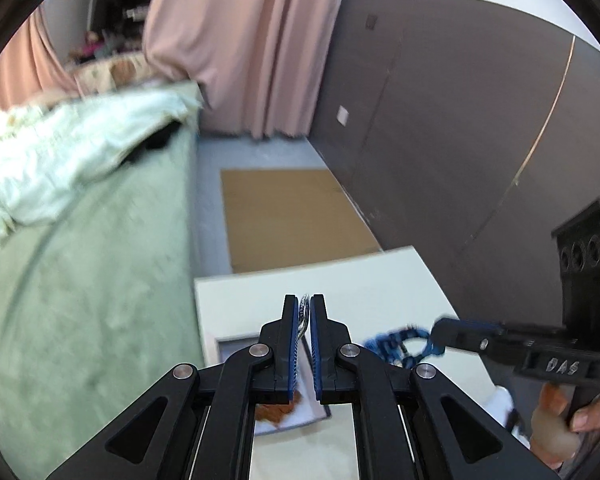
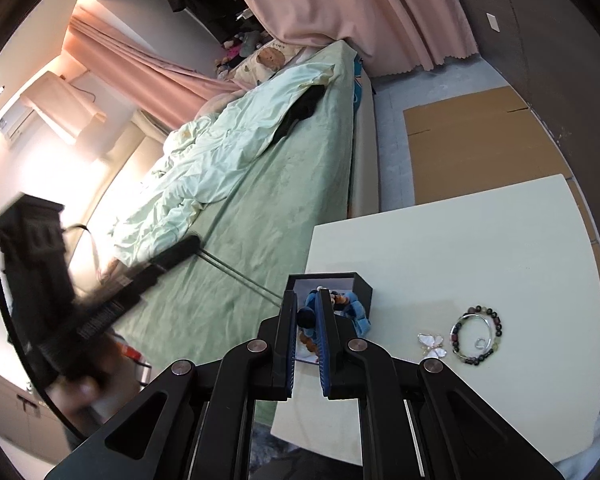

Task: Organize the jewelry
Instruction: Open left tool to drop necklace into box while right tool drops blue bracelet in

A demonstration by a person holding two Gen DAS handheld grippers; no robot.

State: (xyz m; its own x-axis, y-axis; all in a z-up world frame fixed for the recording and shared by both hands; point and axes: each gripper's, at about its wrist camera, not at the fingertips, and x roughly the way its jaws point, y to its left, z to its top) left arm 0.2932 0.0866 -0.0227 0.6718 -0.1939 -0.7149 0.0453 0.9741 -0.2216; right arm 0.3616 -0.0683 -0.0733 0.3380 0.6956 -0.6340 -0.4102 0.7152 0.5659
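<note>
My left gripper (image 1: 305, 305) is shut on a silver bracelet (image 1: 303, 318) and holds it above the open jewelry box (image 1: 236, 346) on the cream table (image 1: 360, 280). My right gripper (image 2: 306, 300) is shut on a blue beaded bracelet (image 2: 312, 312) over the dark jewelry box (image 2: 360, 286); it also shows in the left wrist view (image 1: 396, 344), blurred. An orange piece (image 1: 276, 412) lies in the box. On the table to the right lie a dark beaded bracelet (image 2: 478, 334), a silver bangle (image 2: 474, 326), a small ring (image 2: 480, 344) and a butterfly brooch (image 2: 432, 346).
A bed with a green cover (image 2: 240, 220) runs along the table's left edge. Flat cardboard (image 2: 480, 140) lies on the floor beyond the table. A dark wardrobe wall (image 1: 460, 120) stands to the right. Pink curtains (image 1: 240, 40) hang at the back.
</note>
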